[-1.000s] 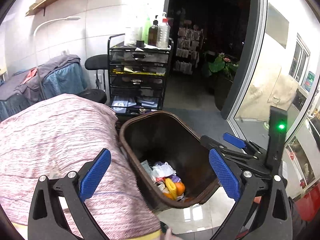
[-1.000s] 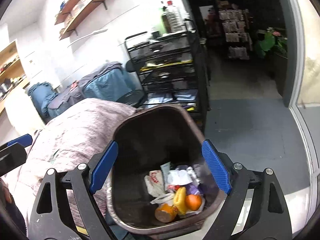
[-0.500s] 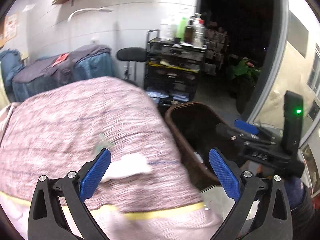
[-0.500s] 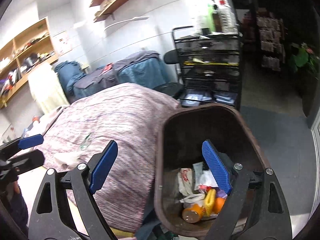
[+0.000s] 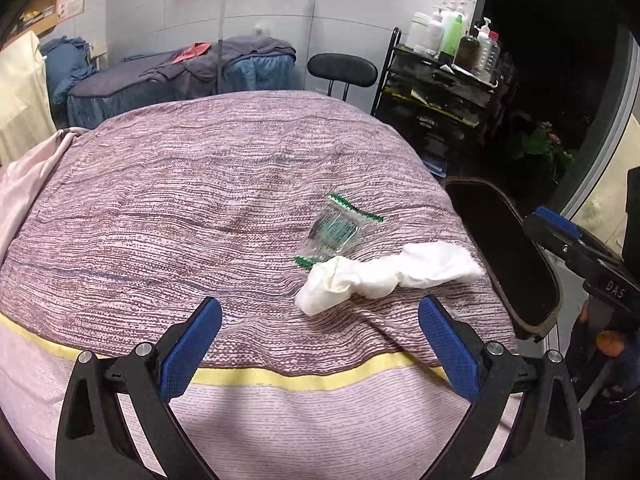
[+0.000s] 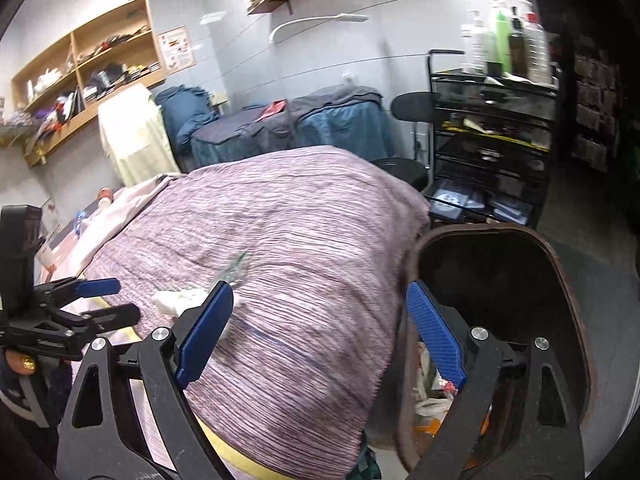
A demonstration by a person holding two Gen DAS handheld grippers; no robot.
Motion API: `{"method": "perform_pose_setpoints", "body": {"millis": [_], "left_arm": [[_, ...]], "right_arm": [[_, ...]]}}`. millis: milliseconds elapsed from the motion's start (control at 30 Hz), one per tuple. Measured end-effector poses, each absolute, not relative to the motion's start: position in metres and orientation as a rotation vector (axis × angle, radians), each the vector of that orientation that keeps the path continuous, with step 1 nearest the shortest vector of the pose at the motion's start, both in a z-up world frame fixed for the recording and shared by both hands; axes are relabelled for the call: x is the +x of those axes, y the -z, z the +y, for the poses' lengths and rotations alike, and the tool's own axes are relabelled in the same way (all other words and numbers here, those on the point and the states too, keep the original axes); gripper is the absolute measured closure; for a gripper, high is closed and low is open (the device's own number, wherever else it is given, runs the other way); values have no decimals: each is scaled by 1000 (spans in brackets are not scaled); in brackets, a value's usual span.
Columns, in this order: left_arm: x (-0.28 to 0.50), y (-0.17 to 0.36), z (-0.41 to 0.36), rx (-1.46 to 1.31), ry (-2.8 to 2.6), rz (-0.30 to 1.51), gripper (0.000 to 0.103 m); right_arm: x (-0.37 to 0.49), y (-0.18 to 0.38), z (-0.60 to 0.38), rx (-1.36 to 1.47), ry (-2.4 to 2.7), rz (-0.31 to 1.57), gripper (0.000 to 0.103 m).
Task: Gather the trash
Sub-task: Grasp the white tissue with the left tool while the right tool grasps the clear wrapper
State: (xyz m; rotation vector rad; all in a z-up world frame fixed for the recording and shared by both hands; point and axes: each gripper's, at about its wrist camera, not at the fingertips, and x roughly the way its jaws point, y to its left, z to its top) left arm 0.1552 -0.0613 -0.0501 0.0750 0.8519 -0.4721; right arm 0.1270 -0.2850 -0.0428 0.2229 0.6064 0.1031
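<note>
A: What could go wrong here?

B: The crumpled white paper tissue (image 5: 384, 276) lies on the purple knitted blanket (image 5: 200, 208), at one o'clock from the left gripper (image 5: 316, 344). Soft cloth could bunch into the grasp. The clear green-edged plastic wrapper (image 5: 336, 232) touches the tissue at its eleven o'clock and might drag along.

A: And the claws?

B: Both spread wide, holding nothing. The right gripper (image 6: 320, 328) hangs beside the brown plastic trash bin (image 6: 568, 280).
</note>
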Motion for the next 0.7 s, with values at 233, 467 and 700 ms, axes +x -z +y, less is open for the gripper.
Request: {"method": "perform_pose_setpoints", "body": {"millis": [233, 467, 700], "left_arm": [[161, 55, -85, 141, 550, 860, 6], [173, 72, -122, 307, 592, 893, 26], [173, 73, -119, 295, 606, 891, 78]], "right_arm": [[137, 42, -272, 231, -122, 622, 15], [135, 42, -280, 245, -93, 628, 15], [136, 44, -288, 262, -87, 646, 15]]}}
